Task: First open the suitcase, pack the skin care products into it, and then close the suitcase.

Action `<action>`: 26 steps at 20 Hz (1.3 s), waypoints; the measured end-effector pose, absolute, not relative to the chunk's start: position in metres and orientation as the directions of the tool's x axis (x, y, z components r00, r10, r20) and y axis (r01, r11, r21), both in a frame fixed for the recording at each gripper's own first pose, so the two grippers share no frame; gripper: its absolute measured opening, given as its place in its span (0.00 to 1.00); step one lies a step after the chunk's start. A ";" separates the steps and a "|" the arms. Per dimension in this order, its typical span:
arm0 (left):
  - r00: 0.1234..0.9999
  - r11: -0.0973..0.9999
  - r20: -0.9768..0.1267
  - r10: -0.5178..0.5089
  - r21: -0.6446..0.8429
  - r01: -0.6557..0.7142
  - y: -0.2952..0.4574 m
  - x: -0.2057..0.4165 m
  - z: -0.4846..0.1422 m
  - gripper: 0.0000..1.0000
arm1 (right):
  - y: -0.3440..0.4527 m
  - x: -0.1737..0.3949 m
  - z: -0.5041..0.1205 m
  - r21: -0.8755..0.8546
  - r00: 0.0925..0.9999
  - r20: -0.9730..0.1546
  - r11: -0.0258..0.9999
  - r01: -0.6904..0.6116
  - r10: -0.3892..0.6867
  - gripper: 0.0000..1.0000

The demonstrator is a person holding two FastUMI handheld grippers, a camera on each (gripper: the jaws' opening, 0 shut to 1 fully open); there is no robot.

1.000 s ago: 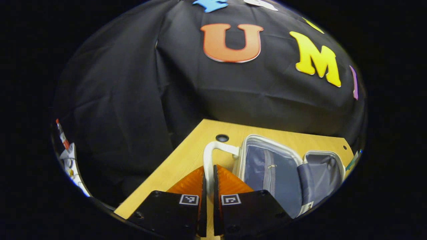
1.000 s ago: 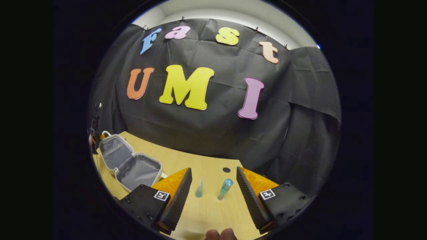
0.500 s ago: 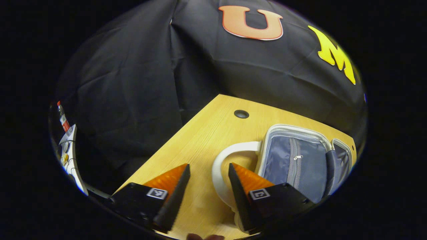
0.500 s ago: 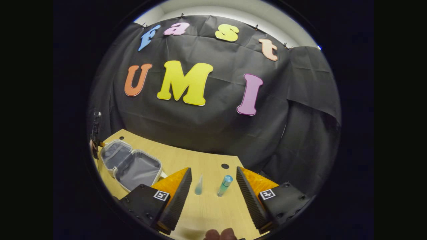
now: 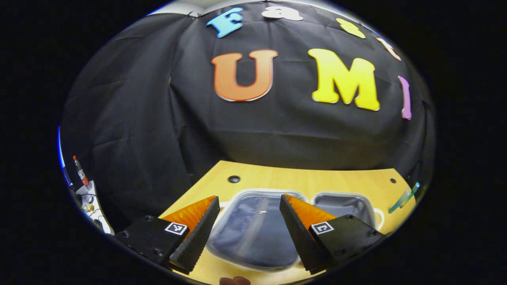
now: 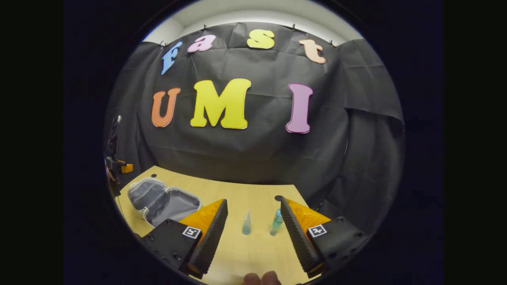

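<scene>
**On the desk: case open, bottles waiting**

At the desk's (image 6: 253, 190) left end the suitcase (image 6: 164, 202) lies open, both grey-lined halves flat. Over it the left gripper (image 5: 248, 219) hovers, jaws wide, holding nothing. Toward the right end two small bottles lie near each other: a clear tube (image 6: 246, 227) and a teal bottle (image 6: 275, 223). The right gripper (image 6: 253, 221) frames them, jaws wide, empty.
</scene>
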State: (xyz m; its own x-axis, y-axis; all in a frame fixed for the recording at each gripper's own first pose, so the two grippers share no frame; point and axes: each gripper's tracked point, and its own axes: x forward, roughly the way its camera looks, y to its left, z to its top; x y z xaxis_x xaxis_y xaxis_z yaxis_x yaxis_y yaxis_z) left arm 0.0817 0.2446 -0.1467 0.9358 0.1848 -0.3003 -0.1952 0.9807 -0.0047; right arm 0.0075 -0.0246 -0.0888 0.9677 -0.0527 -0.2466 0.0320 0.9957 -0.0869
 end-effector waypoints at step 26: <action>0.825 0.945 -0.469 -0.314 -0.070 0.320 -0.222 0.105 -0.293 0.98 | -0.201 0.021 -0.163 -0.103 0.928 -0.364 0.994 0.044 -0.079 0.79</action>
State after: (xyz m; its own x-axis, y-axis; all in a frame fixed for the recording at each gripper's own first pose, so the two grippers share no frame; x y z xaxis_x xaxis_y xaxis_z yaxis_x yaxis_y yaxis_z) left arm 0.1048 -0.2224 -0.2930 0.8252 -0.3142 -0.4695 0.3201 0.9448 -0.0696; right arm 0.0210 -0.2007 -0.1633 0.9279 -0.0793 -0.3643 0.0443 0.9937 -0.1033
